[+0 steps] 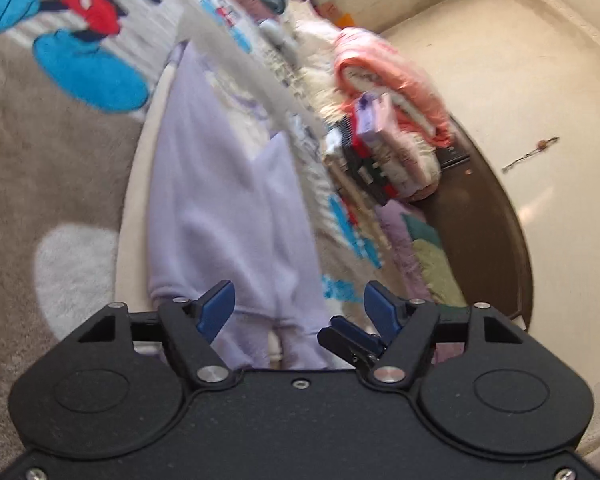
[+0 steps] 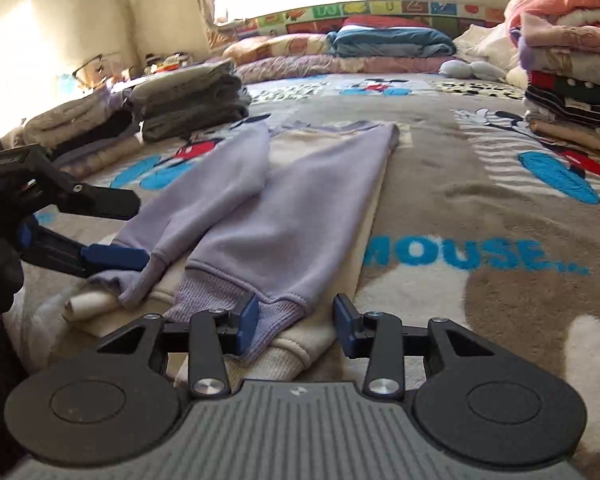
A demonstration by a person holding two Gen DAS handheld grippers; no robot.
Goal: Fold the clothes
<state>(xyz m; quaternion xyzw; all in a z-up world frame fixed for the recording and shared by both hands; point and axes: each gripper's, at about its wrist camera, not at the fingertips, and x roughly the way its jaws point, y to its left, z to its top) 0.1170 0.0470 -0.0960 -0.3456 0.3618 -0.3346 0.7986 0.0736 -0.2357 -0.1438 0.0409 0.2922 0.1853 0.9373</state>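
Lilac-and-cream sweatshirt (image 2: 284, 200) lies flat on the cartoon-print bed blanket (image 2: 460, 184), sleeves folded in. My right hand-held gripper (image 2: 296, 326) stands part-open astride the hem, not pinching. My left hand-held gripper (image 1: 300, 304) stands wide, empty, near the left cuff.

Both wrist cameras look forward, low and close, sharing the lilac-and-cream sweatshirt (image 1: 236, 216) (image 2: 276, 208).

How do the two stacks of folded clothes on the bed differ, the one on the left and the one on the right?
Seen from the right wrist, the left stack is mostly grey and beige, while the right stack mixes pink, lilac, red and black stripes. The right stack is taller; the left stack is lower and wider. Both sit on the cartoon blanket.
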